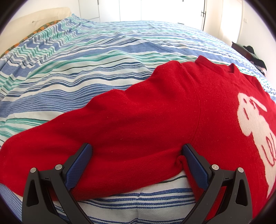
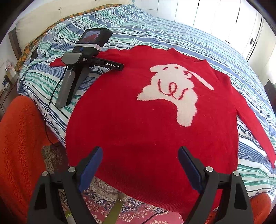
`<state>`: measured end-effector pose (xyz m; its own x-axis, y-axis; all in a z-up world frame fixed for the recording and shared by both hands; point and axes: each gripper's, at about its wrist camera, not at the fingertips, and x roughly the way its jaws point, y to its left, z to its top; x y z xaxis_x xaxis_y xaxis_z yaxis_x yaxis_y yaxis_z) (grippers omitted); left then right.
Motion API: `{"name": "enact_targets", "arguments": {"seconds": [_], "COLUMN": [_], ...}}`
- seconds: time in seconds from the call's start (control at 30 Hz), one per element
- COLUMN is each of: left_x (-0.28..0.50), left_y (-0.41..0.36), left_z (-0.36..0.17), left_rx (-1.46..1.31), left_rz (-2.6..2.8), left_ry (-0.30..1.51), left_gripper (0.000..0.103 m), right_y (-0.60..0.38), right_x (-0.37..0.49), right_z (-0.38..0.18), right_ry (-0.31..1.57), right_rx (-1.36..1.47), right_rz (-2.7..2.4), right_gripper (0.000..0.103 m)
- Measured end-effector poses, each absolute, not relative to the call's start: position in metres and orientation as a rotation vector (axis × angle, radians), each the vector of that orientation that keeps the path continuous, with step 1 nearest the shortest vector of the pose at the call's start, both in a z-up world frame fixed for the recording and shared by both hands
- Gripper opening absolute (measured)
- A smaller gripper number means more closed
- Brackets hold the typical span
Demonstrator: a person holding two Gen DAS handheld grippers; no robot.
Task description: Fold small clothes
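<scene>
Red sweater [image 2: 131, 120] lies front-up and spread flat on the bed's striped bedspread [image 2: 155, 34]; white dog motif [image 2: 174, 89] on the chest; hem hangs over the near bed edge; one sleeve [image 2: 255, 120] runs out along the cover on the picture's right. In the left wrist view the same sweater [image 1: 155, 120] fills the lower frame, its other sleeve [image 1: 86, 137] stretched toward picture-left across the bedspread [image 1: 103, 60].

Left gripper [image 1: 137, 149] jaws spread wide, one blue pad on each side of that sleeve near the armpit, fabric bunched against the right pad; not closed on it. From the right wrist view the left gripper [image 2: 120, 66] body lies low on the bed at the sweater's sleeve side, a cable [image 2: 50, 103] trailing off the bed edge; its tips are hidden there.

Right gripper [image 2: 140, 153] jaws also wide apart, hovering over the hem, nothing between the pads.

Outward: cream pillow [image 2: 43, 19] at the head of the bed; orange fleece [image 2: 19, 137] at lower left; patterned rug [image 2: 107, 198] on the floor below the hem; white closet doors [image 2: 215, 15] behind.
</scene>
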<state>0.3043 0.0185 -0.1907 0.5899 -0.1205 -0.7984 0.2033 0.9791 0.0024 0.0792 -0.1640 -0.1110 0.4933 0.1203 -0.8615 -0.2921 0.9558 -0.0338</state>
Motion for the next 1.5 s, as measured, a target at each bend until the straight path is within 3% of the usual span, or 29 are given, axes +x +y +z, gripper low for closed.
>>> {"name": "enact_targets", "arguments": {"seconds": [1.5], "left_x": [0.304], "left_y": [0.018], "left_z": [-0.191], "left_rx": [0.097], "left_rz": [-0.189], "left_ry": [0.921], "left_gripper": [0.103], "right_y": [-0.153], "right_x": [0.095], "right_z": [-0.126], "right_ry": [1.097], "right_rx": [-0.193], "right_rz": [0.229], "right_gripper": [0.088]}}
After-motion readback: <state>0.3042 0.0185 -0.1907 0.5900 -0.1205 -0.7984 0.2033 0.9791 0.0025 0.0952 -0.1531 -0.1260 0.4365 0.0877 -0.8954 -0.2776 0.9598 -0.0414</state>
